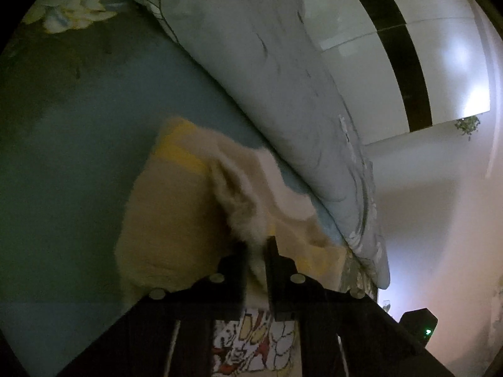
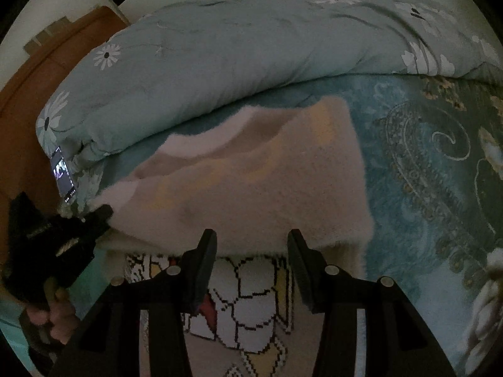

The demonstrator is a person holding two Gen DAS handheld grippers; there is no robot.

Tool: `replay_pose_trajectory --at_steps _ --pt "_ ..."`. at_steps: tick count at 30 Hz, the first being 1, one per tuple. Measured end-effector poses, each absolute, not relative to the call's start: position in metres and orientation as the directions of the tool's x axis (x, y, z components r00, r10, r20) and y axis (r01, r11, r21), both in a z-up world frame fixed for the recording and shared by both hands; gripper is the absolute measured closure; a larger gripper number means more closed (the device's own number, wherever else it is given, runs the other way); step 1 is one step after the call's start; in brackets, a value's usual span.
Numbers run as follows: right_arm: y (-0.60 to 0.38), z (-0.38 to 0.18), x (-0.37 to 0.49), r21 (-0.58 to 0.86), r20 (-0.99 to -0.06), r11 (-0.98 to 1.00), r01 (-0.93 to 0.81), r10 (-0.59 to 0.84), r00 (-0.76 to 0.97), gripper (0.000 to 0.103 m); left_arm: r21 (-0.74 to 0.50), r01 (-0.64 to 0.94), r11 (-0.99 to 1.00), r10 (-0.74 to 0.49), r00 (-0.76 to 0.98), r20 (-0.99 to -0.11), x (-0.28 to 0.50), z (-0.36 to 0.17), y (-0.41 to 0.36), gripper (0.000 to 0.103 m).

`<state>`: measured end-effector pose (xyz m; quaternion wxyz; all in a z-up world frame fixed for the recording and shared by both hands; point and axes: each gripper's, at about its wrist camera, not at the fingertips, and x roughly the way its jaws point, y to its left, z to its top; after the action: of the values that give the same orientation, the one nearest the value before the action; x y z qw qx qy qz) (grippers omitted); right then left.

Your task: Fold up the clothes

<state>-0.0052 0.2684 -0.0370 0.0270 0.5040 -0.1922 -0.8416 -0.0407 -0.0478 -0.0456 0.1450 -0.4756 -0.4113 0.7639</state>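
Left gripper (image 1: 255, 251) clamped on fuzzy sweater (image 2: 251, 185); right gripper (image 2: 251, 242) spread wide above it.

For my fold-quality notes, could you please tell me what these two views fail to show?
- Sweater graphic: cut off by the bottom edge and gripper bodies in both views.
- Phone screen: too small in the right wrist view.
- Left gripper: fur hides how much cloth it pinches.

The fuzzy sweater (image 1: 176, 220) is being viewed closely along each claw; the left view is being tilted. The sweater (image 2: 251, 182) and quilt (image 2: 220, 62) are being shared.
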Motion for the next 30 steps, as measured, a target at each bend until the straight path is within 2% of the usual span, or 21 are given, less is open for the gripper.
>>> replay_pose_trajectory --at_steps 3,7,11,13,15,21,26,30 --pt "0.269 -0.037 -0.005 0.359 -0.835 -0.921 -0.149 -0.245 -0.493 0.055 -0.760 0.148 -0.633 0.596 -0.532 -0.601 -0.038 -0.039 -0.048 0.094" --pt "0.270 -0.033 0.000 0.373 -0.818 -0.916 -0.147 -0.250 -0.517 0.055 -0.773 0.089 -0.628 0.583 -0.604 -0.544 -0.023 -0.019 -0.056 0.094" --pt "0.271 -0.030 -0.001 0.376 -0.814 -0.914 -0.153 -0.247 -0.526 0.055 -0.702 0.188 -0.686 0.490 -0.595 -0.638 -0.015 -0.032 -0.071 0.095" --pt "0.271 -0.032 -0.003 0.382 -0.815 -0.910 -0.159 -0.251 -0.523 0.055 -0.705 0.279 -0.652 0.494 -0.549 -0.674 -0.017 -0.055 -0.083 0.098" --pt "0.270 -0.032 -0.005 0.390 -0.814 -0.907 -0.161 -0.258 -0.520 0.055 -0.712 0.333 -0.619 0.501 -0.530 -0.684 -0.016 -0.069 -0.090 0.098" --pt "0.269 -0.027 -0.014 0.386 -0.814 -0.910 -0.150 -0.259 -0.520 0.055 -0.686 0.321 -0.653 0.456 -0.557 -0.694 -0.017 -0.057 -0.086 0.098" --pt "0.282 -0.022 -0.023 0.365 -0.817 -0.916 -0.165 -0.229 -0.530 0.055 -0.718 0.171 -0.674 0.470 -0.650 -0.597 -0.013 -0.024 -0.076 0.093" --pt "0.275 -0.031 -0.034 0.347 -0.843 -0.927 -0.141 -0.242 -0.479 0.055 -0.703 0.045 -0.710 0.549 -0.589 -0.592 -0.033 -0.022 -0.034 0.079"
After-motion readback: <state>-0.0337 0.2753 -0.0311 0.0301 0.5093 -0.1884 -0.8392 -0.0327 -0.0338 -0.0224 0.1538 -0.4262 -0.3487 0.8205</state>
